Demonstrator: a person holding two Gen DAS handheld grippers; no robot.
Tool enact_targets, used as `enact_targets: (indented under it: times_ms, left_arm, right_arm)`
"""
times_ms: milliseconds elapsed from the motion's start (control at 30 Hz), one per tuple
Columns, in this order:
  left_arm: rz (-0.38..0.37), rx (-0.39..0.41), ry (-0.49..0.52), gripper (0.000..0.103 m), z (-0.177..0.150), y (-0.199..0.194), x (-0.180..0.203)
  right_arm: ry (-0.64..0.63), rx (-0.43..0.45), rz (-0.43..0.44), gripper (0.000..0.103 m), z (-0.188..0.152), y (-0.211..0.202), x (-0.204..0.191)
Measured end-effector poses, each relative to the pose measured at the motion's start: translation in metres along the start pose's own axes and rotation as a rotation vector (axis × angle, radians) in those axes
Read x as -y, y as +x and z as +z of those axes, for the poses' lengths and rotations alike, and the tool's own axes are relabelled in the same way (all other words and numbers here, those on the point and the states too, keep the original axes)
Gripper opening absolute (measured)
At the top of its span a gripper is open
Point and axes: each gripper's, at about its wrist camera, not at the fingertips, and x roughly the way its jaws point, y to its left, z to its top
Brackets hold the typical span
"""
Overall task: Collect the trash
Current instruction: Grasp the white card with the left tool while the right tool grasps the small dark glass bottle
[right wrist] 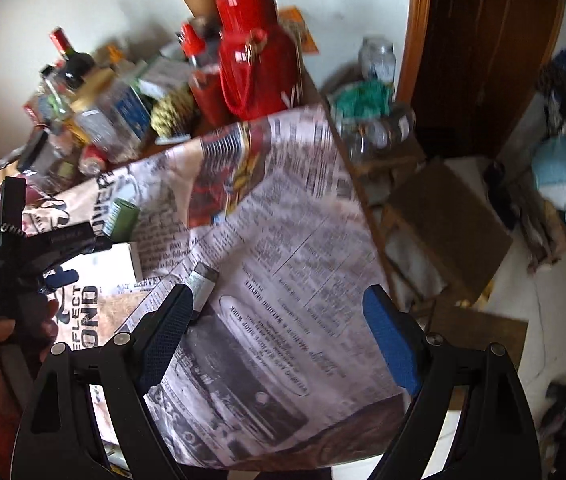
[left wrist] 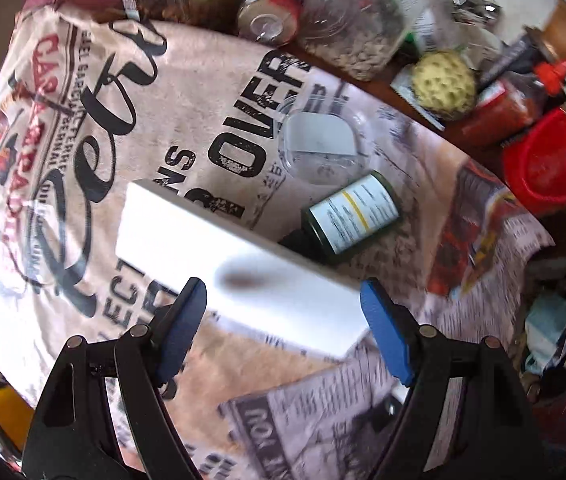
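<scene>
The left gripper (left wrist: 283, 300) points down over the white box (left wrist: 227, 256) with its blue fingers (left wrist: 387, 336) wide apart and nothing in them, one on each side of the box, likely so it can pinch it as trash. The box lies flat on the printed cloth (left wrist: 95, 128), just beside a small green bottle (left wrist: 351, 216) on its side. The right gripper (right wrist: 279, 336) is wide and empty too; the picture is blurry, but it seems aimed at a small tube (right wrist: 202, 280) near the table edge.
</scene>
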Motion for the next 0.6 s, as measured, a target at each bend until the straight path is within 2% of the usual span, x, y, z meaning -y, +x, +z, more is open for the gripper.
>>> enact_targets:
  times_ms: [167,300,400,600]
  left_arm:
    - [0.127,0.071,-0.051,0.08,0.001,0.009,0.0]
    - [0.246,0.055,-0.017,0.08,-0.012,0.02,-0.008]
    - [0.26,0.029,-0.007,0.08,-0.026,0.023,-0.027]
    - [0.263,0.031,-0.018,0.08,-0.045,0.018,-0.07]
  right_arm:
    - [0.01,-0.071,0.023,0.085,-0.003,0.026,-0.006]
    - [-0.01,-0.1,0.023,0.085,-0.003,0.039,-0.01]
    - [-0.009,-0.12,0.047,0.085,-0.003,0.047,-0.012]
    - [0.004,-0.184,0.131,0.085,-0.008,0.076,-0.026]
